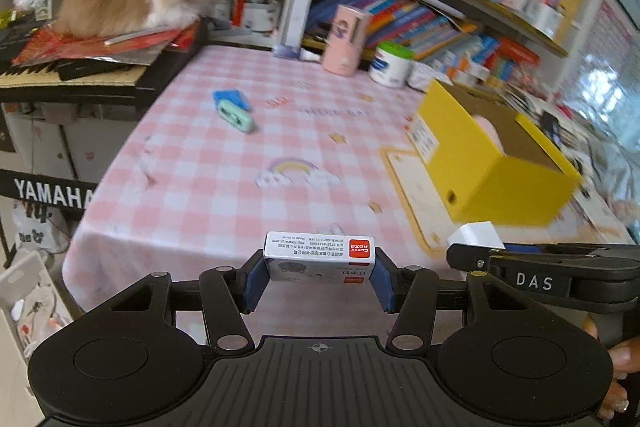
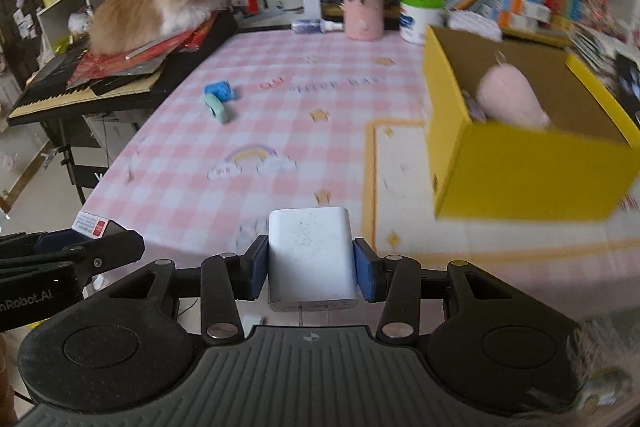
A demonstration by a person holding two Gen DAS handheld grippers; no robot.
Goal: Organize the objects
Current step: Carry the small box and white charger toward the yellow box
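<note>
The left claw [image 1: 319, 273] grips a small white box with a red label [image 1: 320, 254] between its blue pads, holding it above the near edge of the tabletop [image 1: 224, 163], which wears a pink checked cloth. The right claw [image 2: 311, 273] is clamped on a white charger [image 2: 310, 255], its prongs pointing back toward the camera. In the left wrist view the right claw sits at 3 o'clock of the small box, close beside it.

A yellow cardboard box [image 2: 520, 179] stands open on the tabletop at 2 o'clock from the charger, with a pink plush object [image 2: 508, 95] lying inside. A blue item [image 2: 219, 91] and a mint green item [image 2: 216, 109] lie touching each other at 11 o'clock, well apart from both claws. At the far edge stand a pink container [image 2: 362, 3] and a white jar with a green lid [image 2: 420, 17]. An orange and white cat [image 2: 160, 7] rests on red papers atop a keyboard [image 2: 80, 87] at 10 o'clock.
</note>
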